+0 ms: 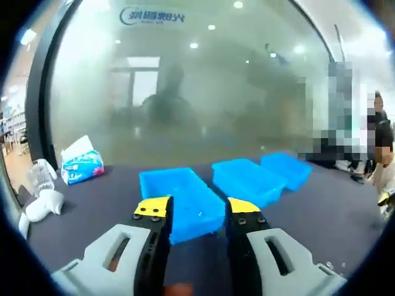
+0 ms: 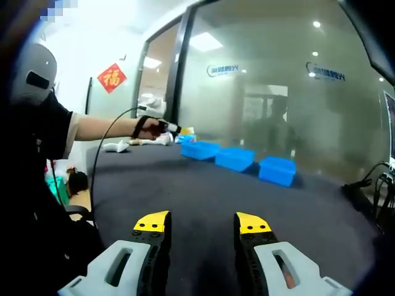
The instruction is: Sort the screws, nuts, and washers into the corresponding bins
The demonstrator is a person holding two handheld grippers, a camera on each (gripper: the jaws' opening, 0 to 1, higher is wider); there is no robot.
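Three blue bins stand in a row on the dark table. In the left gripper view the nearest bin (image 1: 179,200) lies just beyond my left gripper (image 1: 197,213), whose yellow-tipped jaws stand open with nothing between them; the middle bin (image 1: 247,180) and the far bin (image 1: 285,169) follow to the right. In the right gripper view the same three bins (image 2: 236,158) sit far off across the table. My right gripper (image 2: 202,223) is open and holds nothing, over bare dark tabletop (image 2: 203,197). No screws, nuts or washers can be made out.
A tissue pack (image 1: 81,161) and crumpled clear plastic (image 1: 42,188) lie at the table's left end. A frosted glass wall (image 1: 197,92) runs behind the table. A person's arm (image 2: 99,128) reaches over the far left end, holding the other gripper. Cables (image 2: 370,191) lie at the right.
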